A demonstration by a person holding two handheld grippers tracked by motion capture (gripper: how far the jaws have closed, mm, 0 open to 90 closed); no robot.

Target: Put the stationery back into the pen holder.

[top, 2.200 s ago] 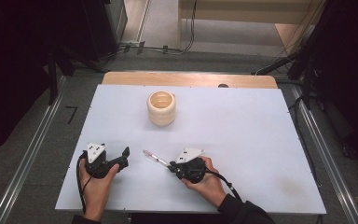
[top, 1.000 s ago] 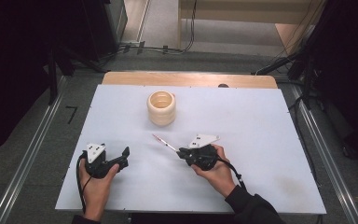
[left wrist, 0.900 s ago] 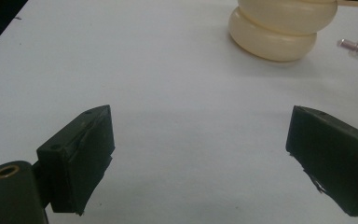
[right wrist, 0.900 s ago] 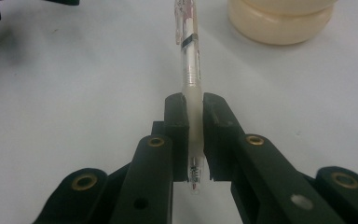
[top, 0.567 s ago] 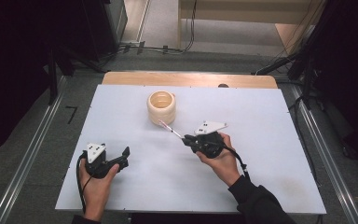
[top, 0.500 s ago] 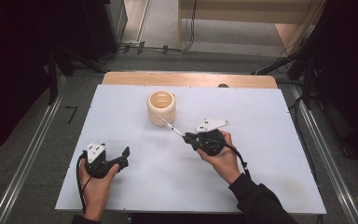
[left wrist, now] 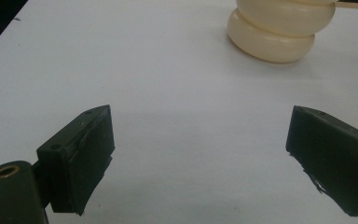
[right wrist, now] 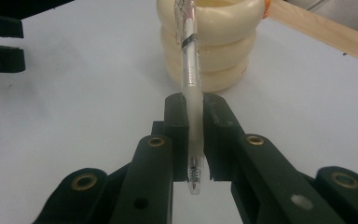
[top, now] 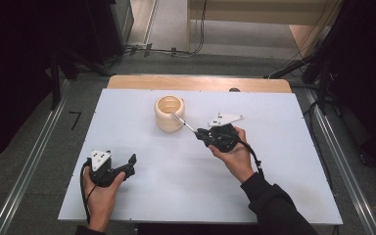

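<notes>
Pen [right wrist: 190, 70] clamped in right claw [top: 201, 135], far end at cup [top: 169, 112] rim. Left claw [left wrist: 205, 154] wide open, empty, on desk [top: 274, 171]. Tip pen upright over cup mouth, lower inside before releasing.

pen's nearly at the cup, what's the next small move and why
Probably lift the right gripper a bit and tip the pen more upright over the cup. The pen is clamped between its jaws, its far end about at the cup's rim, not yet inside.
</notes>
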